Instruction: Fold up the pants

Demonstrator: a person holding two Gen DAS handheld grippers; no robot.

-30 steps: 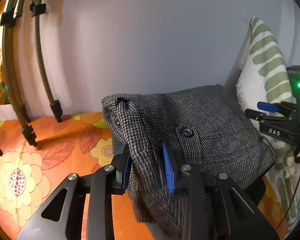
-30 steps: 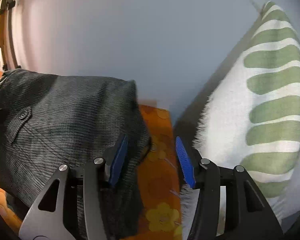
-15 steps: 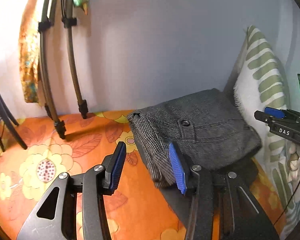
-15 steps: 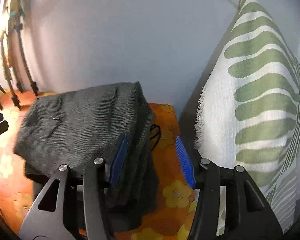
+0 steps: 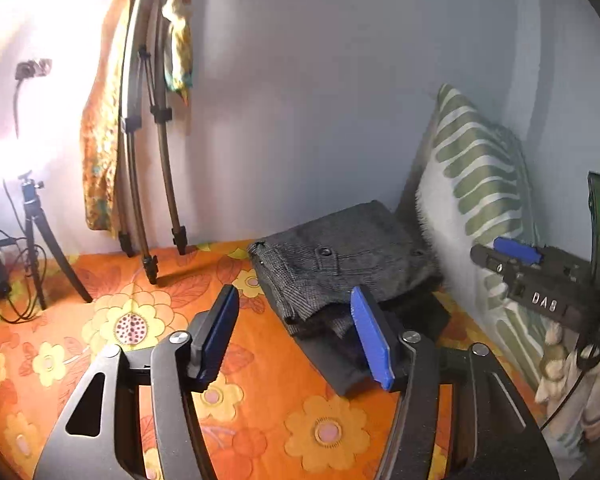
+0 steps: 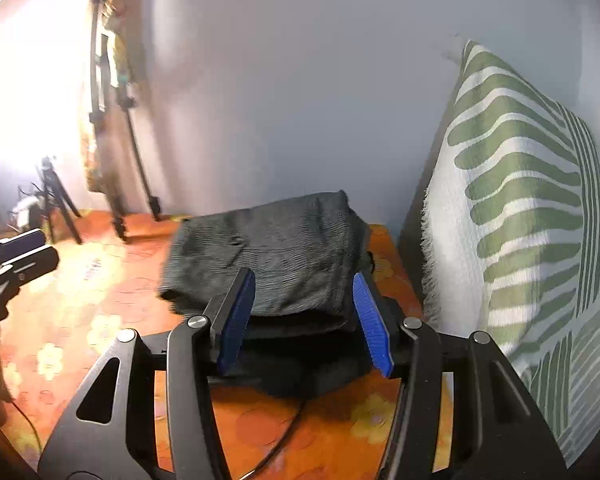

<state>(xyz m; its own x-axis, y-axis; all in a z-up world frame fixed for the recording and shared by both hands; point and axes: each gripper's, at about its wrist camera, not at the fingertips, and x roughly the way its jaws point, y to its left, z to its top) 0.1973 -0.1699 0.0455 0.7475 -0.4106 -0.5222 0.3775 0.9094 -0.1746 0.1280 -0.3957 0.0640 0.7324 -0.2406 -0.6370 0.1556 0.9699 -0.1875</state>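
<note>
Grey folded pants [image 5: 340,264] sit stacked on dark clothes at the far right beside your striped pillow [image 5: 480,184], so your left gripper [image 5: 296,340] and right gripper [image 6: 304,316] hang apart, empty.

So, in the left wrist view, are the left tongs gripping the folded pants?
No: the left tongs are open and empty above the floral bedspread, and the folded grey pants lie free beyond them.

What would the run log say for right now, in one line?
pants: folded, on dark stack, beside pillow | left tool: open, empty | right tool: open, empty | bedsheet: orange, flowered
</note>
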